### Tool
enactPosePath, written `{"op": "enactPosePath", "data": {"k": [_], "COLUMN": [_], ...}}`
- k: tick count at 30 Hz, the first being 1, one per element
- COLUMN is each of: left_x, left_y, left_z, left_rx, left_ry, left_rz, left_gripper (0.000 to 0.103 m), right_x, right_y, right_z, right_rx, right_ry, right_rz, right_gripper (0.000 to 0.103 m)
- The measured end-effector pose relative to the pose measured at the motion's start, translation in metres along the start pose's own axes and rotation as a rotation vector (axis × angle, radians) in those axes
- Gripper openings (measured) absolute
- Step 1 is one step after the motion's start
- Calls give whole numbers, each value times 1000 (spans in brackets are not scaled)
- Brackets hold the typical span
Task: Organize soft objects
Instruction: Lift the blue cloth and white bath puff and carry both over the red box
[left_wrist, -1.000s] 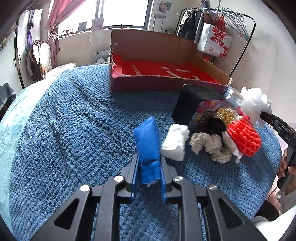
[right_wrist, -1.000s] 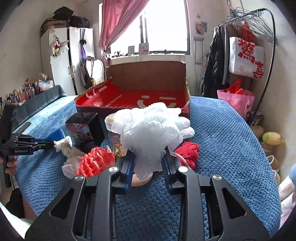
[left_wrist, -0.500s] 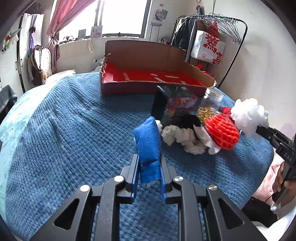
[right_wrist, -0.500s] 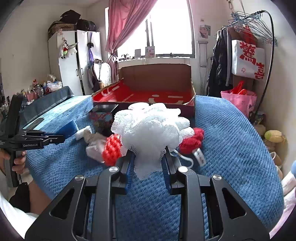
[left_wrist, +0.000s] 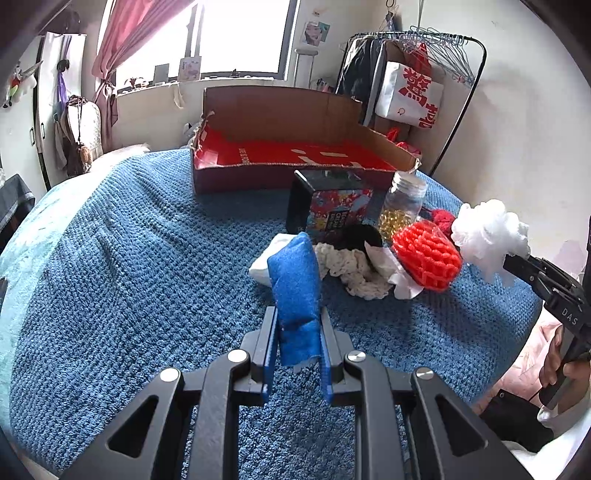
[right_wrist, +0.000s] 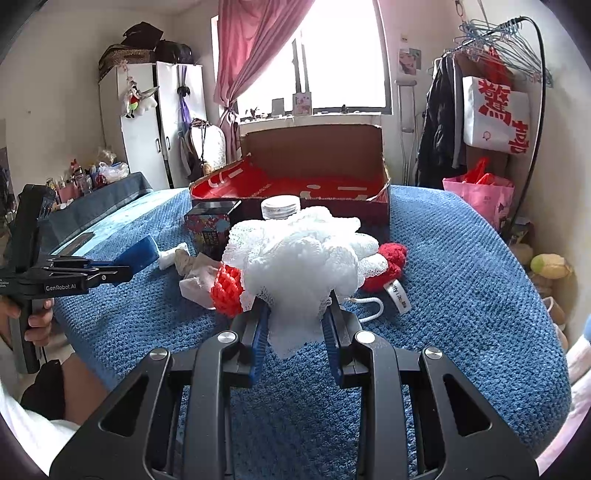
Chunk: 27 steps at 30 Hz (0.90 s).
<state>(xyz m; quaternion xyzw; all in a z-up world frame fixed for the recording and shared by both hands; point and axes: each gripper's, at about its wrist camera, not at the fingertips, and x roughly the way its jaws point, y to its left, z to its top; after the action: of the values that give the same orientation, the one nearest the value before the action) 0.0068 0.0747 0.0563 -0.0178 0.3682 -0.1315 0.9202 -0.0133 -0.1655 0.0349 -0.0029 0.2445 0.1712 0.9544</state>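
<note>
My left gripper is shut on a blue sponge, held above the blue knitted blanket. My right gripper is shut on a white mesh bath puff; the same puff shows at the right of the left wrist view. Between the two lies a pile: a red foam net, a cream knitted piece, a white cloth, a black soft item and a red knitted piece. The open red-lined cardboard box sits behind the pile.
A dark printed box and a glass jar of yellow beads stand in front of the cardboard box. A clothes rack with a white bag stands to the right. A hand holds the left gripper's handle.
Both grippers have drawn back from the pile, each keeping its grip. The pile and the cardboard box now look farther away in both views.
</note>
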Motion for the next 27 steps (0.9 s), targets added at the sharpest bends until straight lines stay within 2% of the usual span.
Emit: {"op": "enactPosePath", "data": {"k": [5, 16, 21, 27], "left_x": [-9, -15, -3, 23], "left_y": [-2, -17, -18, -17], "left_z": [17, 78, 101, 133], "left_rx": [-8, 47, 69, 92], "left_ry": [-35, -153, -166, -139], "left_rz": [-18, -68, -75, -109], "left_gripper": [21, 21, 21, 21], "right_x": [-4, 3, 17, 42], "right_y": [1, 10, 10, 6], "right_z": [8, 55, 77, 101], "right_rx": [-11, -59, -89, -115], "right_ry": [-29, -126, -146, -146], "right_rz": [-2, 23, 27, 41], "right_gripper": [26, 26, 26, 26]}}
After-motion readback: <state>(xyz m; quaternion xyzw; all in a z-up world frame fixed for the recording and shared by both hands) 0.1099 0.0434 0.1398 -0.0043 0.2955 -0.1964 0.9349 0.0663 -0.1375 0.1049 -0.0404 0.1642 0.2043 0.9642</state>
